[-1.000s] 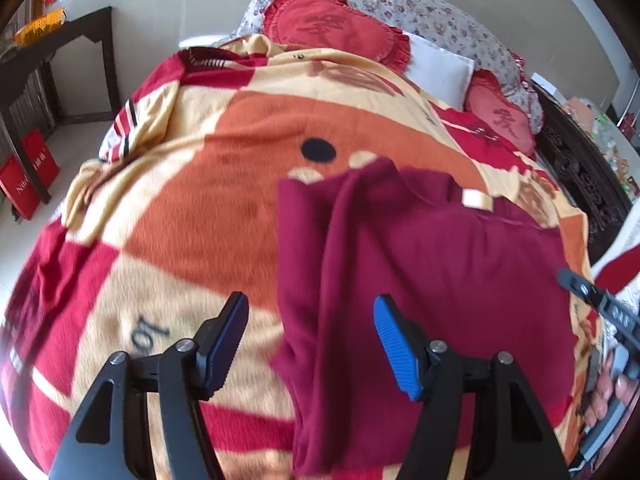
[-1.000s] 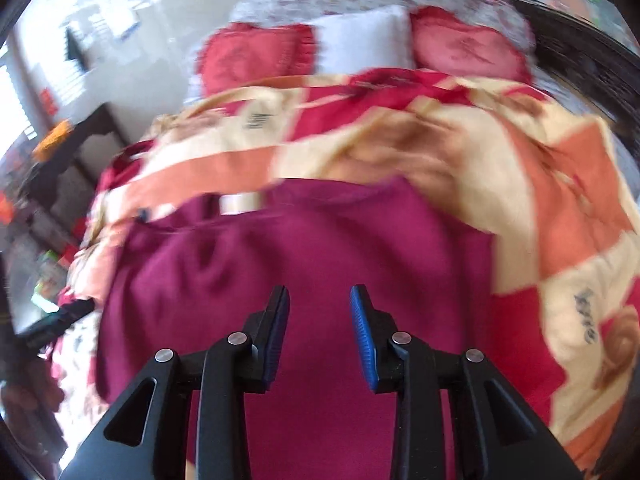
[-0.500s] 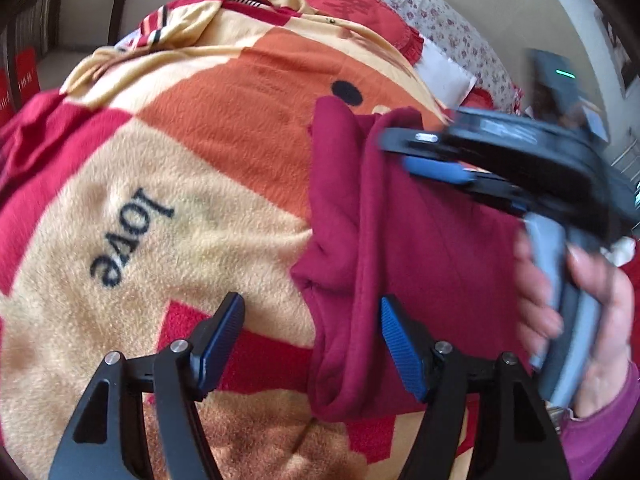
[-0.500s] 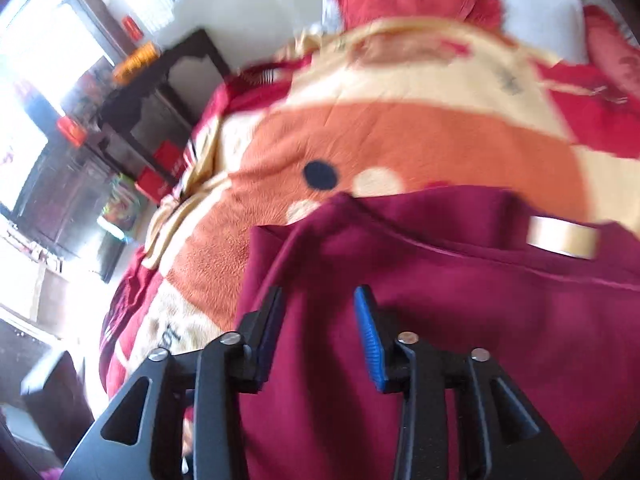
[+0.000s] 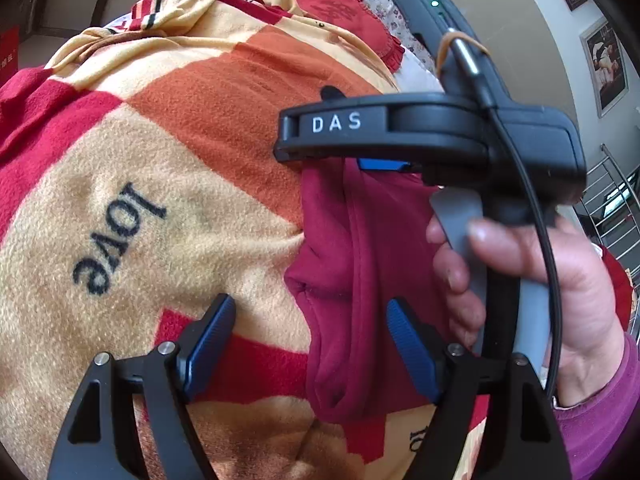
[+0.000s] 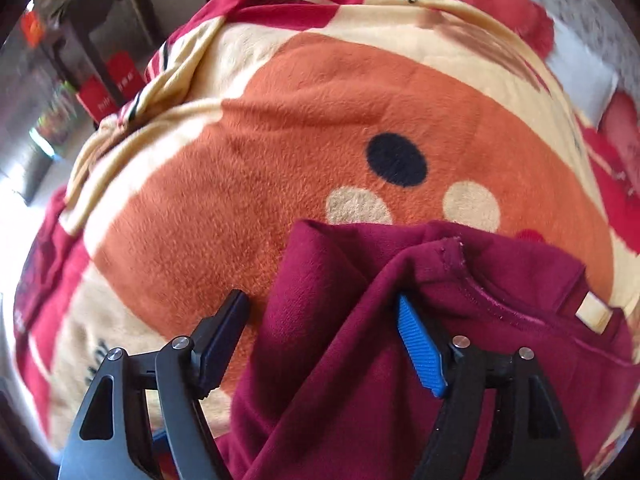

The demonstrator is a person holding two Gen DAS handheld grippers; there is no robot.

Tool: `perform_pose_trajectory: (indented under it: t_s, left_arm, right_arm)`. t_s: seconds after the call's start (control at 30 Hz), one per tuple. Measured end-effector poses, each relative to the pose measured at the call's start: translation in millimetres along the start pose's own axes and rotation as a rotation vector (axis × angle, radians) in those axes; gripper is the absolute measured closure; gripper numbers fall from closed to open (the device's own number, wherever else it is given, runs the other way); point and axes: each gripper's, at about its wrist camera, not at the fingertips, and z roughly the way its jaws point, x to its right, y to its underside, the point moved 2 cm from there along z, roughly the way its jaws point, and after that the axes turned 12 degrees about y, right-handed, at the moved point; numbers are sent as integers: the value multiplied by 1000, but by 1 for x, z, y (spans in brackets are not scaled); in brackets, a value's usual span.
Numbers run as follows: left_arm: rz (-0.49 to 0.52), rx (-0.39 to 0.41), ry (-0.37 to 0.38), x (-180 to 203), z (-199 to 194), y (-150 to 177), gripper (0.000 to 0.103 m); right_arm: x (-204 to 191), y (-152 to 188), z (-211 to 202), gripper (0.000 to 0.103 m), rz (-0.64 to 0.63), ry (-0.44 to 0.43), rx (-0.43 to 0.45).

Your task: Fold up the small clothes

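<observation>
Blanket (image 6: pixel 280 152) bears maroon garment (image 6: pixel 360 360); only left view shows a hand (image 5: pixel 532 280).

Blanketed bed (image 6: pixel 280 128), dark side table (image 6: pixel 120 20), framed picture (image 5: pixel 606 64).

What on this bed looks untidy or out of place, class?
The maroon garment is not lying flat: its near edge is rucked into thick, uneven folds, with a sleeve draped across the body. Both the left gripper and right gripper are opening around that bunched cloth. The blanket beneath looks merely rumpled.
</observation>
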Motion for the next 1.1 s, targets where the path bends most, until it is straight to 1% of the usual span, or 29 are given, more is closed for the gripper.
perform_pose_trajectory:
  t_s: [0.03, 0.07, 0.1, 0.13, 0.17, 0.2, 0.27, 0.33, 0.37, 0.4, 0.43, 0.47, 0.53, 0.57, 0.6, 0.63, 0.73, 0.77, 0.83, 0.87, 0.9, 0.93, 1.0, 1.1]
  left_arm:
    - [3, -5, -3, 1, 0, 0, 21]
    - [3, -7, -5, 1, 1, -3, 20]
    - [3, -5, -8, 3, 2, -4, 18]
    - [3, -2, -10, 4, 5, -6, 16]
    - [5, 5, -14, 6, 7, -7, 14]
    - [9, 13, -22, 8, 9, -8, 13]
    - [31, 21, -43, 14, 14, -7, 13]
    - [55, 16, -54, 20, 20, -7, 15]
    - [61, 12, -58, 20, 23, -9, 22]
    - [68, 4, -59, 24, 25, -9, 39]
    - [72, -10, -53, 26, 28, -10, 48]
    - [76, -28, -51, 31, 30, -9, 60]
    - [94, -20, -75, 39, 29, -8, 66]
    - [100, -20, -80, 42, 29, -8, 72]
    - [109, -21, -87, 46, 29, -8, 75]
    - [115, -18, -94, 50, 27, -7, 77]
    - [136, -7, -110, 59, 25, -4, 82]
    - [139, -3, -112, 62, 24, -3, 83]
    - [142, 3, -116, 66, 21, -2, 85]
    - [143, 5, -115, 69, 19, -1, 85]
    - [145, 7, -114, 72, 19, -2, 85]
    - [147, 9, -113, 74, 18, -2, 85]
    - [160, 9, -117, 79, 18, -1, 86]
    - [172, 10, -123, 82, 17, -2, 86]
  right_arm:
    - [0, 1, -1, 48, -4, 3, 8]
    - [1, 3, -2, 60, -4, 5, 13]
    - [6, 4, -5, 76, 0, 20, 16]
    - [12, 6, -8, 80, 9, 6, 16]
    - [19, 8, -12, 92, 31, -37, 18]
    - [28, 10, -16, 101, 61, -82, 17]
    - [41, 15, -23, 103, 101, -137, 29]
    - [53, 21, -34, 103, 128, -184, 63]
    - [58, 24, -37, 103, 135, -192, 74]
    - [65, 27, -42, 103, 138, -201, 85]
    - [67, 28, -45, 103, 140, -208, 95]
    - [68, 29, -49, 103, 141, -214, 104]
    - [76, 33, -54, 103, 143, -228, 114]
    - [79, 35, -55, 103, 146, -233, 119]
    - [84, 39, -57, 103, 151, -240, 125]
    - [87, 39, -62, 103, 157, -247, 126]
    - [94, 34, -57, 103, 205, -287, 113]
    - [95, 34, -56, 101, 219, -305, 103]
    - [99, 34, -58, 83, 241, -343, 92]
    - [101, 34, -60, 62, 252, -349, 90]
    - [103, 34, -60, 47, 267, -350, 83]
    - [103, 34, -60, 45, 276, -354, 73]
    - [101, 32, -59, 45, 277, -360, 48]
    - [87, 27, -53, 45, 225, -342, 22]
